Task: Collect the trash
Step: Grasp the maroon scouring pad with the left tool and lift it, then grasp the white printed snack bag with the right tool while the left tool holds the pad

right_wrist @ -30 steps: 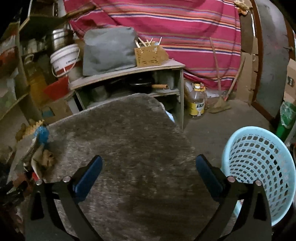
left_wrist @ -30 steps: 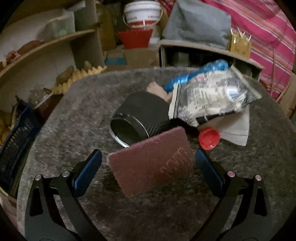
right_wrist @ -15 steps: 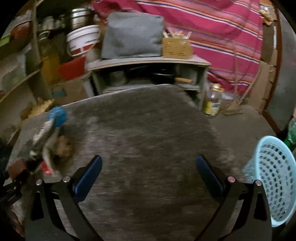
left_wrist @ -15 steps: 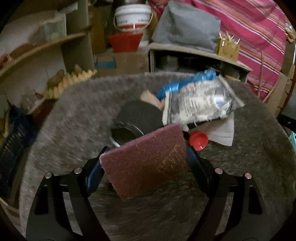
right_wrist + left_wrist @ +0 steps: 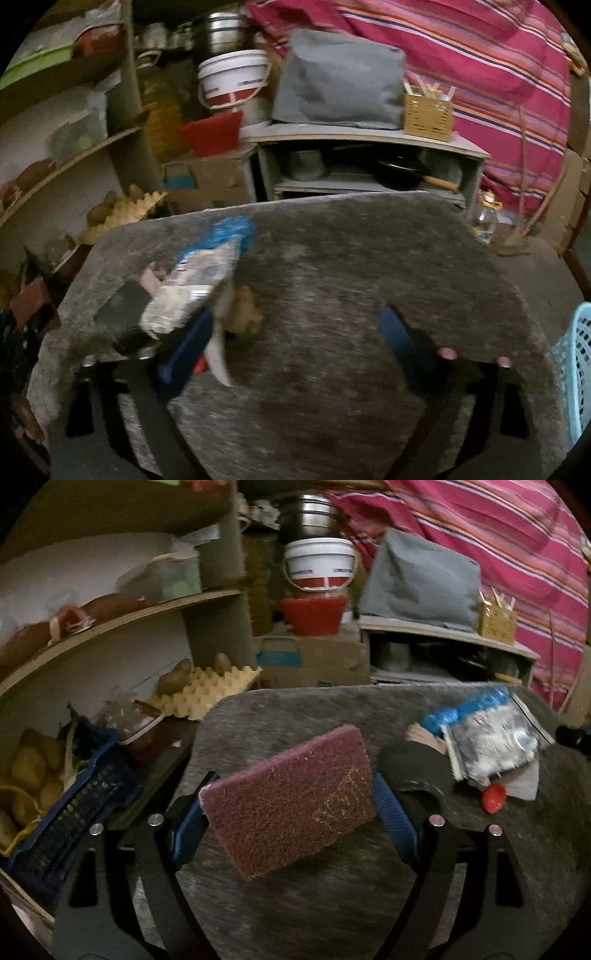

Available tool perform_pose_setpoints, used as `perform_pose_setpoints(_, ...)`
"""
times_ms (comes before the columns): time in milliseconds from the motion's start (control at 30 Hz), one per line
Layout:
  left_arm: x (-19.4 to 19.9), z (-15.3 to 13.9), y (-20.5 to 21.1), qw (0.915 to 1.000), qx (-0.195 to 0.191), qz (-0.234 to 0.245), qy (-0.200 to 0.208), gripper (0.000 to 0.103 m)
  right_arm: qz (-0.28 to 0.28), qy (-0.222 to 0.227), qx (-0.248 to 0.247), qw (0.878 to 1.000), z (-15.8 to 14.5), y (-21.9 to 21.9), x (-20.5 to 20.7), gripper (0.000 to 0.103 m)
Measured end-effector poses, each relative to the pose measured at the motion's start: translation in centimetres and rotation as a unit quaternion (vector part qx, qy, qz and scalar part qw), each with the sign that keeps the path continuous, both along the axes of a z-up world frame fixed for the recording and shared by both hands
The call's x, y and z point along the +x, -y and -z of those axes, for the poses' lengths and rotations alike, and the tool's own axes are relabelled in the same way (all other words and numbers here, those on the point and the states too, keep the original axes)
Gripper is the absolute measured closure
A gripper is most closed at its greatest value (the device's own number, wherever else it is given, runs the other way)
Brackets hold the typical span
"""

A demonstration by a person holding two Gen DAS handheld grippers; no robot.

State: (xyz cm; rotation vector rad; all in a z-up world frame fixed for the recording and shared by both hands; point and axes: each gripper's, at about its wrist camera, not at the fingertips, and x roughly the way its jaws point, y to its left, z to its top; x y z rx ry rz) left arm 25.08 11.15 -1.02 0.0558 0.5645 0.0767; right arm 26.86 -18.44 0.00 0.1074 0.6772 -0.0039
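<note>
Left wrist view: the left gripper [image 5: 291, 812] has its blue pads clamped on the two short ends of a maroon scouring pad [image 5: 291, 797], which hangs tilted and clear of the grey table [image 5: 332, 904]; gripping it across its width keeps the floppy pad from folding, and lifting it free looks like the first half of carrying it to a bin. Just right of it a black can [image 5: 417, 771] lies on its side, with a red bottle cap [image 5: 493, 799] and a crumpled printed wrapper [image 5: 491, 738] beyond, a blue bag [image 5: 465, 705] at the far end of that heap. Far left stand shelves with an egg tray [image 5: 207, 698]. In the right wrist view the right gripper [image 5: 291, 336] is closing, its left pad near the pile's edge, nothing yet pressed between the pads; it seems aimed at the next piece of trash. A pale blue basket [image 5: 576, 369], likely the bin, sits off the table's right edge.
</note>
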Motion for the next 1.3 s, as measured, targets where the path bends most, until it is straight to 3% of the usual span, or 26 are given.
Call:
perform_pose_setpoints(133,0.1,0.2,-1.4,0.9999,-0.001,-0.01,-0.002,0.022,-0.013,-0.002,-0.012,1.0,0.2,-2.0,1.0,0.033)
perform_pose_setpoints(500,-0.5,0.3,-4.0,0.9993,0.023,-0.03,-0.002,0.022,0.003,-0.007,0.007,1.0,-0.8,-1.1,2.3,0.033)
perform_pose_setpoints(867,-1.0,-0.6,-5.8,0.9989,0.01,-0.044,0.008,0.022,-0.025,-0.027,-0.004,0.999,0.3,-5.4,2.2,0.034)
perform_pose_setpoints(967,-1.1,-0.6,-5.8,0.9989,0.01,-0.045,0.008,0.022,-0.031,-0.052,-0.005,0.998,1.7,-6.0,2.3,0.052)
perform_pose_setpoints(1067,-1.1,-0.7,-5.8,0.999,0.008,-0.043,0.009,0.022,-0.05,-0.069,0.031,0.996,2.9,-6.1,2.6,0.056)
perform_pose_setpoints(1133,-1.3,-1.0,-5.7,0.999,0.012,-0.041,0.012,0.022,-0.054,-0.064,0.033,0.996,3.2,-6.2,2.8,0.065)
perform_pose_setpoints(1233,-1.6,-1.3,-5.5,0.9989,0.016,-0.042,0.014,0.022,-0.07,-0.051,0.035,0.996,3.3,-6.2,2.6,0.087)
perform_pose_setpoints(1300,-1.7,-1.6,-5.5,0.9989,0.014,-0.043,0.015,0.022,-0.077,-0.042,0.042,0.995,3.1,-5.8,2.4,0.092)
